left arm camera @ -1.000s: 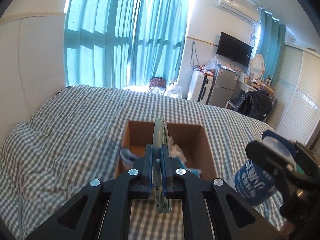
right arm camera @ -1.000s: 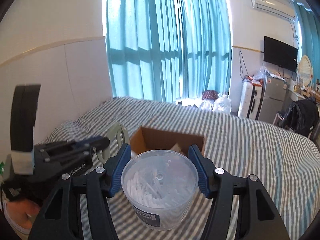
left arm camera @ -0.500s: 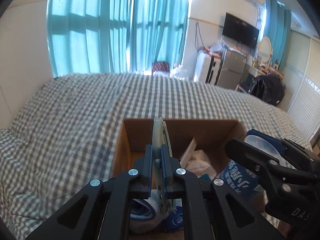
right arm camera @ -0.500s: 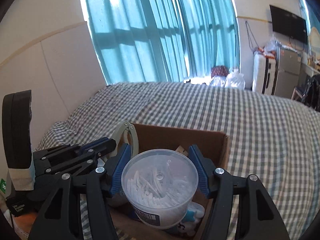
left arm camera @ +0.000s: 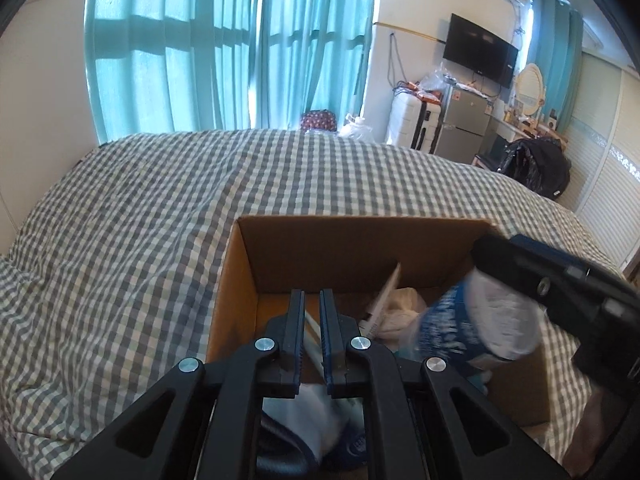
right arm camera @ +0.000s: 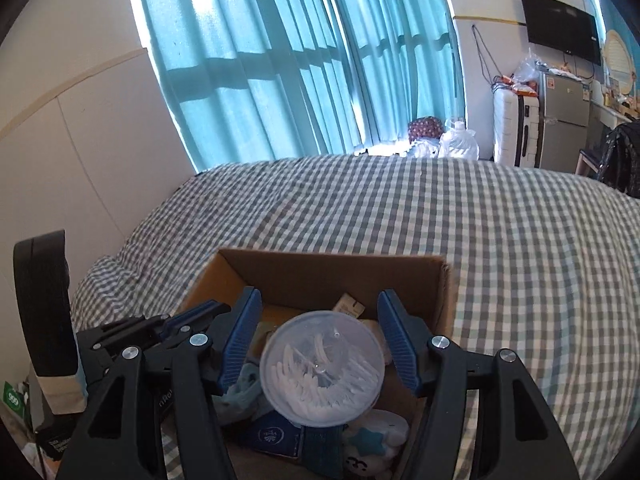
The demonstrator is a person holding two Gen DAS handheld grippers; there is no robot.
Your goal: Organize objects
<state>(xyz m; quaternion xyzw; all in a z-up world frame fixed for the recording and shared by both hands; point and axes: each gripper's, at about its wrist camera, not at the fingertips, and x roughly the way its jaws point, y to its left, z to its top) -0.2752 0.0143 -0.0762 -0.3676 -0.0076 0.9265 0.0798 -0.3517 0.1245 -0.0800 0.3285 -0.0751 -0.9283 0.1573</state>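
Left tongs (left arm camera: 312, 320) are closed together over the cardboard box (left arm camera: 360, 240) on the bed (left arm camera: 140, 240), a pale sliver showing in their narrow gap; right of them the blue-labelled tub (left arm camera: 472, 328) tilts, blurred, above the box's contents. Right tongs (right arm camera: 320, 320) stand apart around the tub's clear lid; I cannot tell whether the pads (right arm camera: 244, 332) press it.

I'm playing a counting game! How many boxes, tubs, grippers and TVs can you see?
Cardboard box: 1
Cotton swab tub: 1
Grippers: 2 (left gripper, right gripper)
TV: 1
Total: 5
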